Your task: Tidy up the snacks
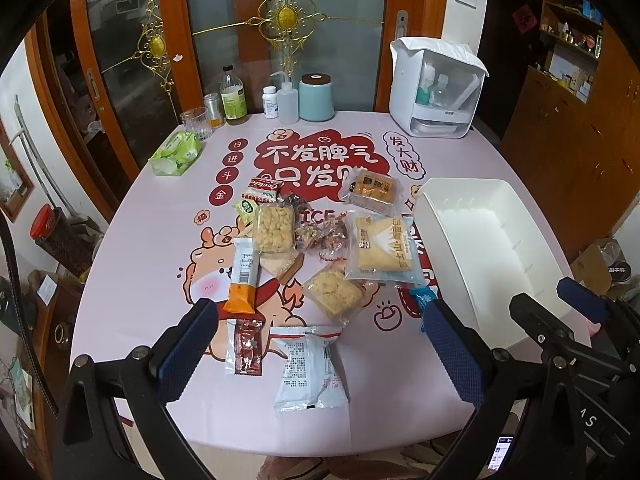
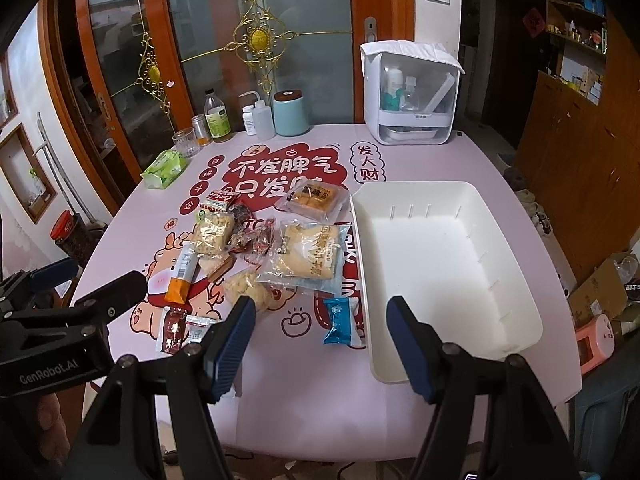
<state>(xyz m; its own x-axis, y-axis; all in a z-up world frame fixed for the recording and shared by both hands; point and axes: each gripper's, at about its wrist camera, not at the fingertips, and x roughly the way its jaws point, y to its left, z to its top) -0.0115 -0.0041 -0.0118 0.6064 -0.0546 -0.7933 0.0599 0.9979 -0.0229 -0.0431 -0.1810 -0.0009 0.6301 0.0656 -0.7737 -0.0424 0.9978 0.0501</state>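
Several wrapped snacks lie in a loose pile mid-table: an orange-and-white bar [image 1: 243, 276], a clear bag of bread [image 1: 380, 248] [image 2: 306, 256] and a pack of small cakes [image 2: 316, 200]. A grey-white packet [image 1: 310, 372] and a red sachet [image 1: 248, 348] rest nearer the front edge. The white bin [image 2: 516, 312] [image 1: 440, 216] stands empty to the right of the pile. My left gripper [image 1: 320, 306] [image 2: 96, 274] hovers open over the grey-white packet. My right gripper [image 2: 320, 304] [image 1: 544, 292] is open above a small blue packet [image 2: 340, 320] beside the bin.
Along the table's far edge stand a glass [image 1: 196, 122], bottles [image 1: 233, 98], a teal canister [image 1: 316, 98] and a white dispenser box [image 1: 436, 92]. A green tissue pack [image 1: 176, 152] lies at the back left. Cardboard boxes [image 2: 600, 292] sit on the floor at the right.
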